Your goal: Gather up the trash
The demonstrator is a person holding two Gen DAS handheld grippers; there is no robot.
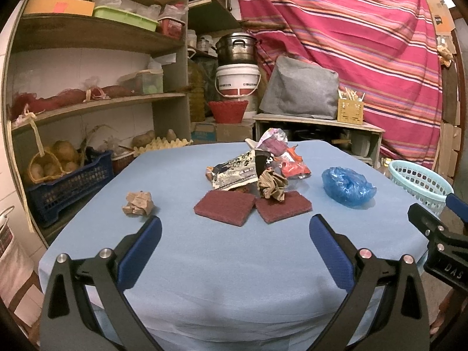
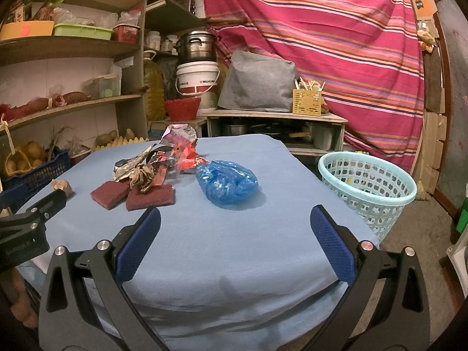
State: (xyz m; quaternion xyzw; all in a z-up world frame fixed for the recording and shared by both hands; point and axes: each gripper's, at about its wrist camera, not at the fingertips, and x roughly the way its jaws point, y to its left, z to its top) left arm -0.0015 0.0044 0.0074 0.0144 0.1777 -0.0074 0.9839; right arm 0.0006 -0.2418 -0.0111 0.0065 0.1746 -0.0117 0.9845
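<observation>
1. Both the left gripper and the right gripper are spread wide, holding nothing.
2. Wrappers, a blue bag and a paper ball lie on the table.
3. The basket stands right of the table; its contents are unclear.

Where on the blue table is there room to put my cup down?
The near half of the table cloth is bare, from the scrub pads and blue plastic bag to the front edge. The middle is crowded with wrappers and a paper ball. Another crumpled paper sits left.
</observation>
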